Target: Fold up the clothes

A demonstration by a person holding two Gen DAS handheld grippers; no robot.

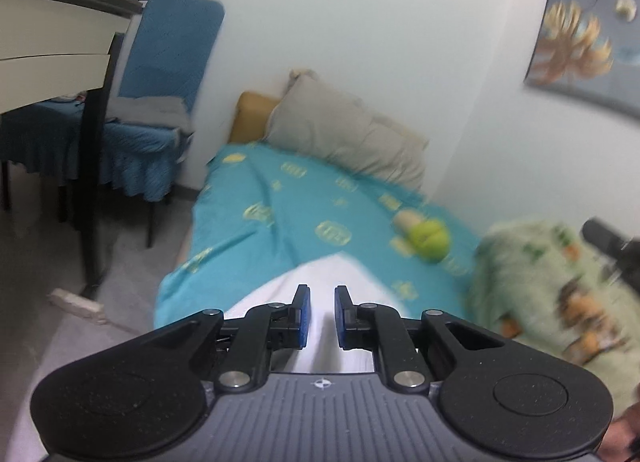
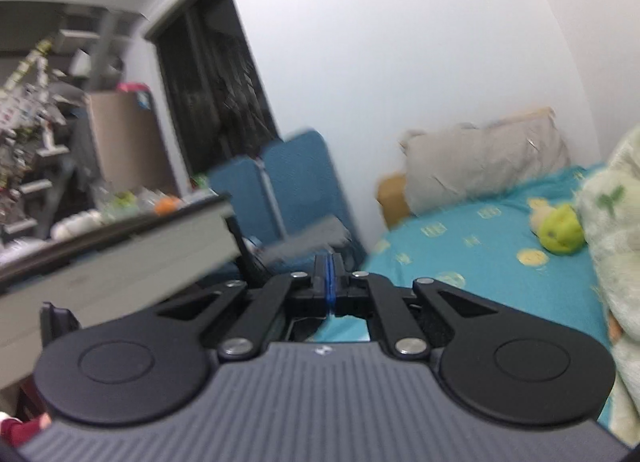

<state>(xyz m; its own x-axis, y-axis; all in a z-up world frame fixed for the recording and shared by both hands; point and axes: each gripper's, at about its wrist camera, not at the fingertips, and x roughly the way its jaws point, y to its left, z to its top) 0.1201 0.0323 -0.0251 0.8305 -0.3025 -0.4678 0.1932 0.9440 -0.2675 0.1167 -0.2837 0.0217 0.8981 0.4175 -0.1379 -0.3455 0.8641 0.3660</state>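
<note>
Two grippers show, one per wrist view. In the left wrist view, the left gripper (image 1: 321, 294) points toward twelve o'clock over a white garment (image 1: 320, 274), a narrow gap between its blue pads (image 1: 305, 314). A ridge of the white cloth runs up through that gap, its long axis from six toward twelve o'clock; whether the pads press on it cannot be told. The garment lies on the near end of a bed with a teal patterned sheet (image 1: 256, 198). At ten o'clock stands a blue-covered chair (image 1: 160, 62), at one o'clock a grey pillow (image 1: 344, 130), at three o'clock a green soft toy (image 1: 430, 240) and, blurred, a pale green printed blanket (image 1: 552, 286). In the right wrist view, the right gripper (image 2: 329, 262) is clenched, pads pressed together with nothing visible between them, raised clear of the teal sheet (image 2: 460, 254).
</note>
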